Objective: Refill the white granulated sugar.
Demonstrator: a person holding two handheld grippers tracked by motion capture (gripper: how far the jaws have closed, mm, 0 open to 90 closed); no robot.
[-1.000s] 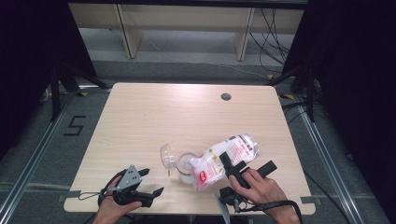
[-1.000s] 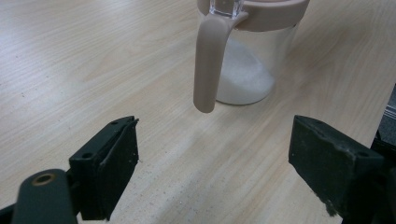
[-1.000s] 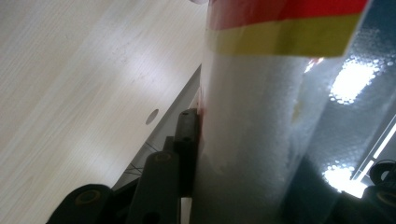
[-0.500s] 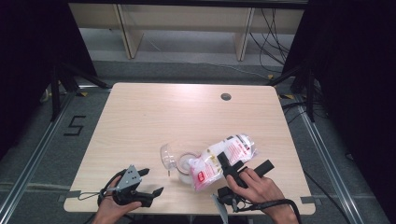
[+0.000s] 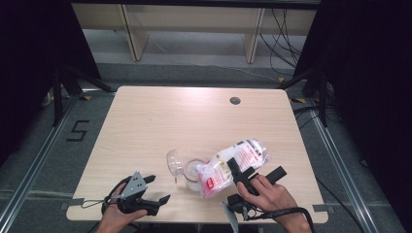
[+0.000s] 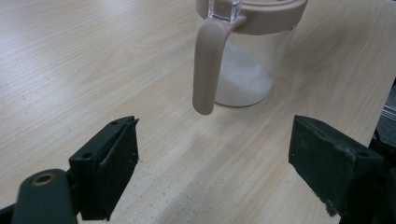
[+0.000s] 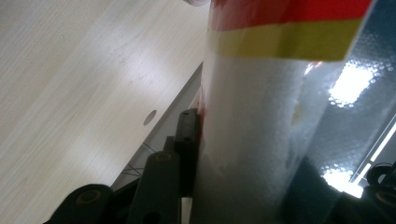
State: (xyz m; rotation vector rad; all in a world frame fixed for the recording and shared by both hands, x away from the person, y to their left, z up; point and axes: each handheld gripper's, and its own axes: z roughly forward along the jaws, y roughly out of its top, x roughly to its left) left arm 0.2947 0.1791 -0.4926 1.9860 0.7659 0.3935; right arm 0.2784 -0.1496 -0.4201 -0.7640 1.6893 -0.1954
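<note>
**Bag tipped over jar at the desk's near edge**

The right gripper point(image 5: 256, 177) clamps a clear bag point(image 5: 232, 165) of white powder, tilted with its low end over the jar point(image 5: 193, 171), which stands just inside the desk's point(image 5: 194, 116) near edge, around the middle. The jar holds some white powder; its lid point(image 5: 173, 162) hangs open on its left. The left gripper point(image 5: 156, 189) rests near the near-left corner, jaws wide, holding nothing, facing the jar's beige handle point(image 6: 207, 70). A grommet hole point(image 5: 235, 101) sits toward the far-right corner.

Overhead light falls evenly on the pale desk point(image 5: 194, 126), while the surroundings sink into darkness. In the right gripper view, glare spots flare on the plastic bag point(image 7: 261, 140), pressed close and blurred.
</note>
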